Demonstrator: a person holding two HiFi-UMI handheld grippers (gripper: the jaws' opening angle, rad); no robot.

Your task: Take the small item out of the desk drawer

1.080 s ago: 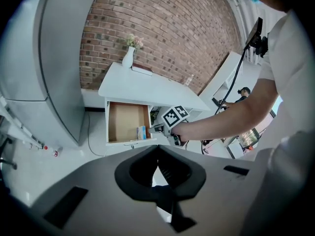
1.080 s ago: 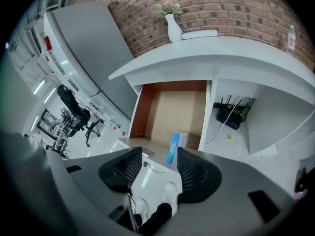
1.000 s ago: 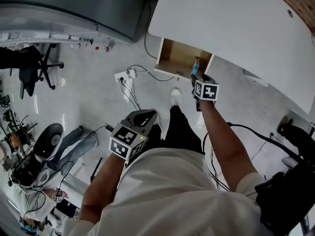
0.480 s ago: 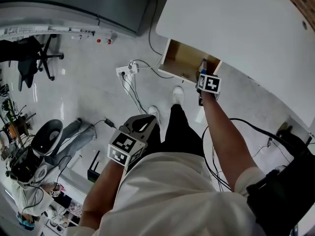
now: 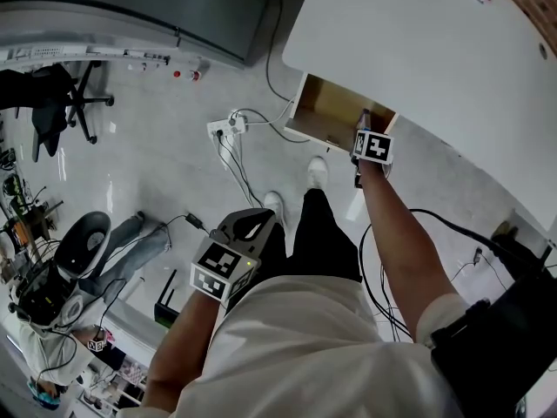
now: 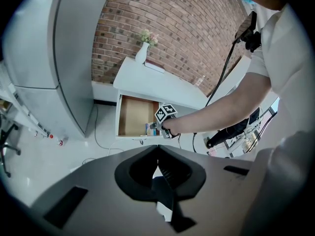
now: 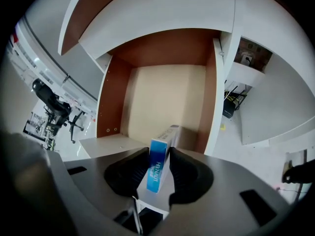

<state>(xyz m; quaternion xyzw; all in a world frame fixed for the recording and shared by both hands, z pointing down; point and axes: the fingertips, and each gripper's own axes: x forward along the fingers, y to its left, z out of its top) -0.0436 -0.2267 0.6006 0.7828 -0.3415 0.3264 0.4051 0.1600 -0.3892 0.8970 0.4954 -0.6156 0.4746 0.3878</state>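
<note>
The wooden desk drawer (image 5: 324, 111) stands pulled open under the white desk (image 5: 418, 50). My right gripper (image 5: 363, 134) reaches into its right front corner. A small blue-and-white box (image 7: 156, 173) stands upright on edge between the right gripper's (image 7: 159, 157) jaws, which are closing, and both pads touch its sides. The rest of the drawer floor (image 7: 162, 97) is bare. My left gripper (image 5: 246, 223) hangs low near my waist, far from the drawer. In its own view the left gripper (image 6: 158, 154) is shut on nothing, with the open drawer (image 6: 132, 116) and box (image 6: 149, 128) in the distance.
A power strip (image 5: 222, 131) with loose cables lies on the floor left of the drawer. My shoes (image 5: 317, 171) stand just in front of it. A grey cabinet (image 5: 130, 16) and an office chair (image 5: 61, 111) are to the left. A vase (image 6: 142, 53) stands on the desk.
My right gripper has pushed a little deeper into the drawer and its jaws have come in onto the box. The left gripper has stayed low by my waist.
</note>
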